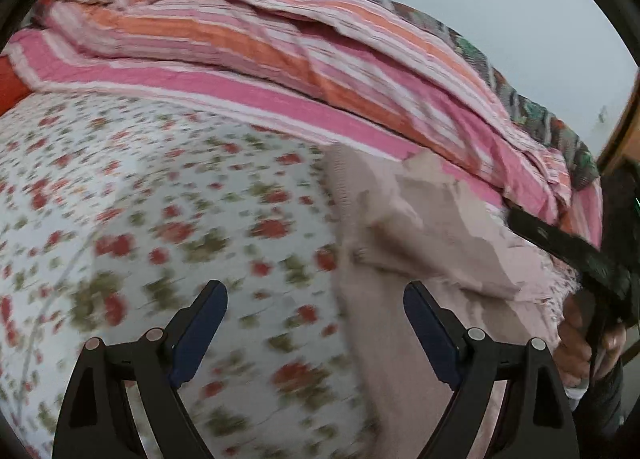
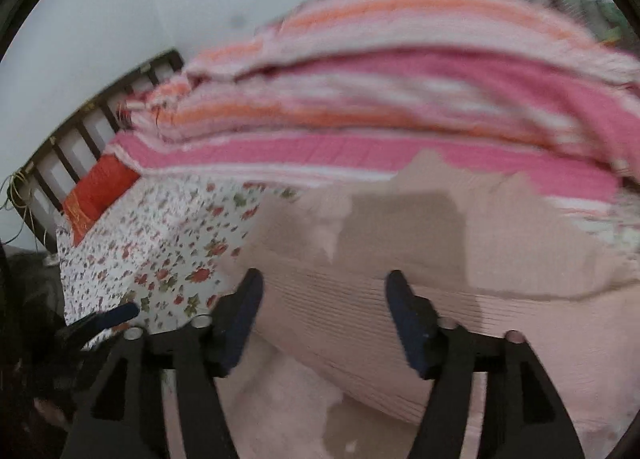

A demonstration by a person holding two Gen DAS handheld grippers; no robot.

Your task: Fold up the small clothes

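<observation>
A pale pink ribbed knit garment (image 1: 404,259) lies rumpled on a flowered bedsheet (image 1: 160,199). My left gripper (image 1: 316,299) is open and empty, above the sheet at the garment's left edge. The right gripper (image 1: 568,243) shows at the right of the left wrist view, held in a hand over the garment's right side. In the right wrist view the garment (image 2: 400,279) fills the lower middle, and my right gripper (image 2: 324,287) is open and empty just above it. The left gripper's fingertip (image 2: 120,313) shows at the lower left. Both views are motion-blurred.
A pink, orange and white striped quilt (image 1: 280,47) is heaped along the far side of the bed. A red cushion (image 2: 100,191) and a dark slatted headboard (image 2: 92,115) stand at the left. A wooden edge (image 1: 624,127) stands at the right.
</observation>
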